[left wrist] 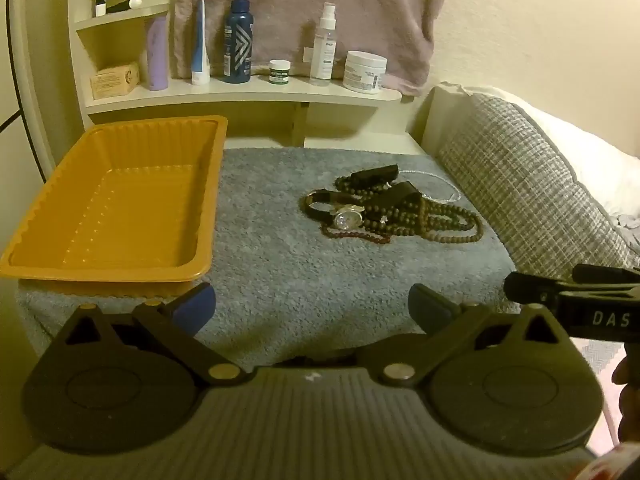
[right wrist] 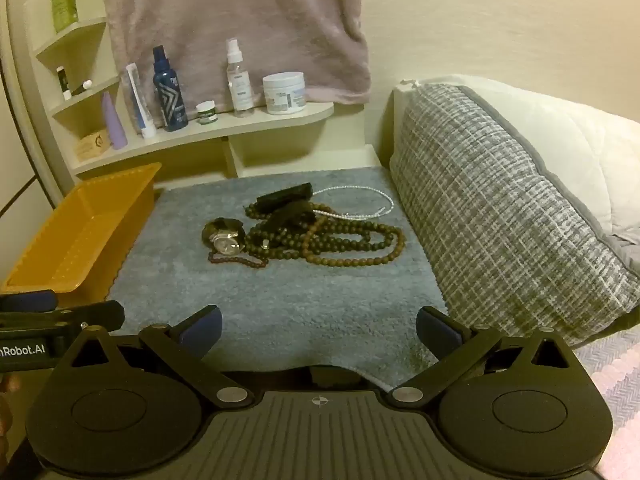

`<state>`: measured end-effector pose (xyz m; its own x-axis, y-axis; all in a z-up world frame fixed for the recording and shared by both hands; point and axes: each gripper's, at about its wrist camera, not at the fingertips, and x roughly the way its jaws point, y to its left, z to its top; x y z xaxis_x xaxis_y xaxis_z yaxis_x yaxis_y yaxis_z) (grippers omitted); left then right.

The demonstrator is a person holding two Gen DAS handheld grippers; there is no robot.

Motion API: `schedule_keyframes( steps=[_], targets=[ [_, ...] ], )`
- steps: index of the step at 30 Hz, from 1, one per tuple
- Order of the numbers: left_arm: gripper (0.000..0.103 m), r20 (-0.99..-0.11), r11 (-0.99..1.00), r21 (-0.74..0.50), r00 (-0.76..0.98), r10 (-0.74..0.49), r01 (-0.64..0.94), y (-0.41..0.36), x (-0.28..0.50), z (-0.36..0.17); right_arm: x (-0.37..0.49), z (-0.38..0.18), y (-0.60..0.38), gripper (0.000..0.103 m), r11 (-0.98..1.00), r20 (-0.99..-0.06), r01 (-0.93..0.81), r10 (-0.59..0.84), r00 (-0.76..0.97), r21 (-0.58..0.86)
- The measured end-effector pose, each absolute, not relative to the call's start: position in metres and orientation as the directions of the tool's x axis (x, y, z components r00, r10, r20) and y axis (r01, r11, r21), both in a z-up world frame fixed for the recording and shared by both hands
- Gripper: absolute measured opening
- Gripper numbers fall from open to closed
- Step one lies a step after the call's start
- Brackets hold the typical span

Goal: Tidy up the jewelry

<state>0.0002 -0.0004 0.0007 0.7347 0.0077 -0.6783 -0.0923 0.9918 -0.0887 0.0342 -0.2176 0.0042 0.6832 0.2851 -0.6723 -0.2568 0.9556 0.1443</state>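
We hold the left gripper [left wrist: 312, 308] and the right gripper [right wrist: 318, 330] low at the near edge of the grey mat [left wrist: 280, 264], both with jaws released and holding nothing. The jewelry pile [right wrist: 304, 228] lies far on the mat, right of the orange tray [left wrist: 116, 208].

Labels on the shelf bottles [left wrist: 238, 36] were too small and blurred to read. The jewelry pile [right wrist: 304, 228] overlapped itself, so the dark strap pieces [right wrist: 285, 196] hid parts of the bead strands. The orange tray [right wrist: 80, 236] was cut off at the right-wrist view's left edge. The right gripper [left wrist: 576, 304] was cropped by the left-wrist view's right edge.
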Motion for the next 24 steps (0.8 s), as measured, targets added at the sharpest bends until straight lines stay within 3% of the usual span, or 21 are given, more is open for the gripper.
schedule_keyframes(
  steps=[24],
  targets=[
    [0.101, -0.662, 0.99, -0.109, 0.75, -0.008, -0.085, 0.0014, -0.0021, 0.0063, 0.0345, 0.0046, -0.2183, 0.102, 0.955, -0.668, -0.262, 0.286, 0.687, 0.139]
  ],
)
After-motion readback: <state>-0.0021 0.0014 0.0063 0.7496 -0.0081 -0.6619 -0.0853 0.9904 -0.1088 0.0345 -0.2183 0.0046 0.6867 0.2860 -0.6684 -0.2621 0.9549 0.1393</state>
